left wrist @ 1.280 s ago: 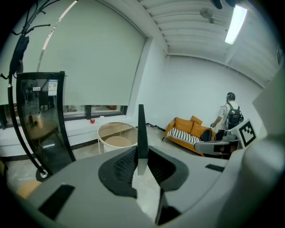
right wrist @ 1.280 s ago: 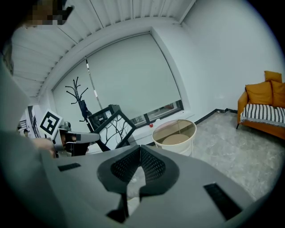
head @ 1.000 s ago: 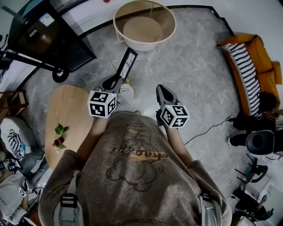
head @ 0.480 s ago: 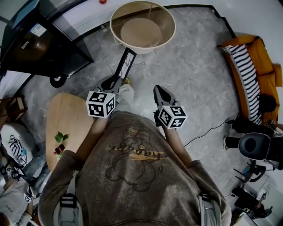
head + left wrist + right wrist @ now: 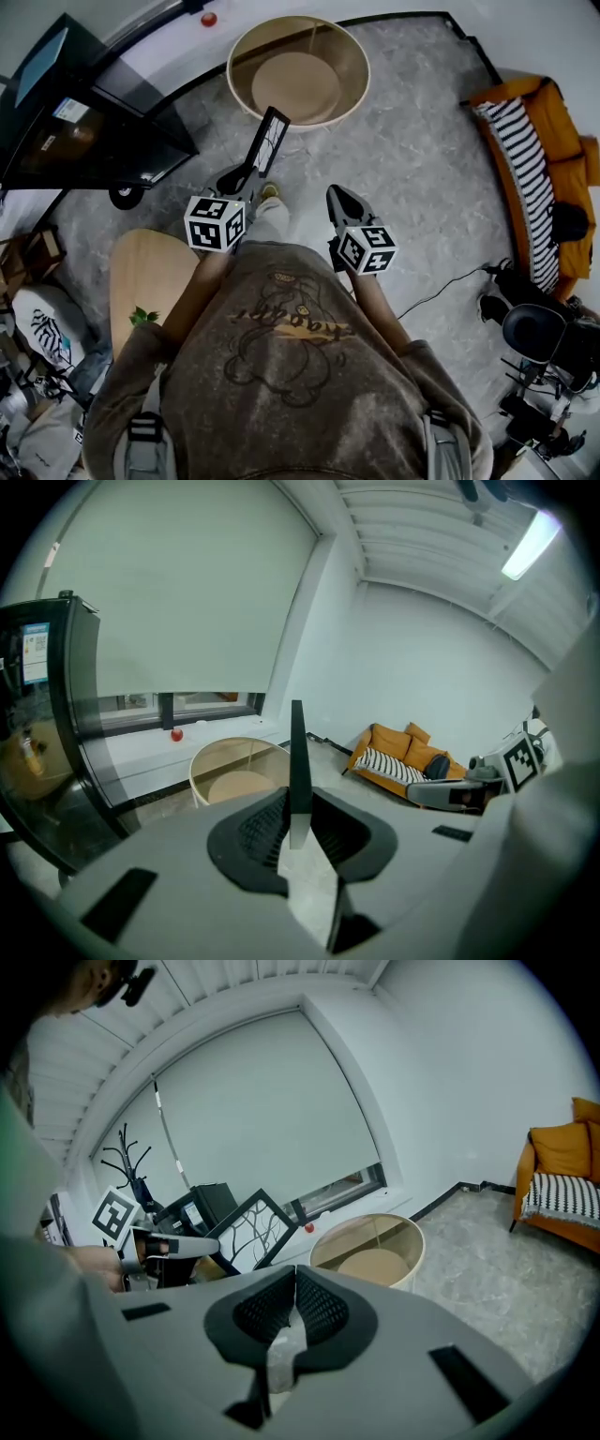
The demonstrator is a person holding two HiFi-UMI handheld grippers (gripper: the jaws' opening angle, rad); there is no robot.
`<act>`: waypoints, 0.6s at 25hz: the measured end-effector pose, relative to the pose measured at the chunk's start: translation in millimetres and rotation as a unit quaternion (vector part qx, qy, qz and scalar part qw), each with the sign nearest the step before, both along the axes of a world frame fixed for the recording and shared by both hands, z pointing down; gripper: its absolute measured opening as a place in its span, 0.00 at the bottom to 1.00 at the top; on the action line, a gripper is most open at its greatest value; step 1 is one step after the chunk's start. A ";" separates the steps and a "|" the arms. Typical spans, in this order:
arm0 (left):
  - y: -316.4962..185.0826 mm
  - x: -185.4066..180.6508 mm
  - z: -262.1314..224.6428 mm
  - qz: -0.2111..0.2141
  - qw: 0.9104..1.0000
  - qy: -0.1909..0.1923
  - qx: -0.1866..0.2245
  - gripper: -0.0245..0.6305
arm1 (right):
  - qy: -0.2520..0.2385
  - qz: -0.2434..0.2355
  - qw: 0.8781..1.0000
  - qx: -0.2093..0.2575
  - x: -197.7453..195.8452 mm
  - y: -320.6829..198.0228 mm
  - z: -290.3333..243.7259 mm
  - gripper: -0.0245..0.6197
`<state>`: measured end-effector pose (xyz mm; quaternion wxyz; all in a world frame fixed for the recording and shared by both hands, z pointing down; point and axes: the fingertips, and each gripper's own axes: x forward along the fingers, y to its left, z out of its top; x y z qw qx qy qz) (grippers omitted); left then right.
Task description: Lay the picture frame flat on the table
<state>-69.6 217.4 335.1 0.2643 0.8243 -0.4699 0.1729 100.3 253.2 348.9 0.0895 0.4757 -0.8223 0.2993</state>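
Observation:
My left gripper [image 5: 246,174] is shut on the lower edge of a black picture frame [image 5: 267,141], which I hold upright in the air over the grey floor. In the left gripper view the frame [image 5: 299,761] shows edge-on between the pads. From the right gripper view the frame [image 5: 246,1232] shows a branch drawing on white. My right gripper [image 5: 339,195] hovers beside it, shut and empty, its tips [image 5: 294,1275] touching. A round glass-topped table [image 5: 300,70] stands just beyond the frame.
An oval wooden table [image 5: 150,281] with a small plant lies at my left. A black cabinet on wheels [image 5: 84,122] stands at far left. An orange sofa [image 5: 544,159] with a striped cushion lines the right wall. A cable and equipment lie at bottom right.
The view has shifted forward: the oval table slides back and the round table comes a little nearer. Both grippers keep their pose, the left still gripping the frame.

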 end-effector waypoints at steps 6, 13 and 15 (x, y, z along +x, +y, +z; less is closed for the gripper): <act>-49.3 -10.0 -3.1 0.004 1.000 0.002 -0.001 0.16 | 0.004 0.003 1.000 -0.004 -9.8 -48.1 -1.5 0.07; -99.4 -20.3 -0.5 0.019 1.000 0.003 -0.006 0.16 | 0.006 0.014 1.000 -0.003 -18.9 -100.1 -3.0 0.07; -114.5 -26.0 1.6 0.027 1.000 0.005 -0.006 0.16 | 0.007 0.023 1.000 0.000 -23.4 -115.5 -3.4 0.07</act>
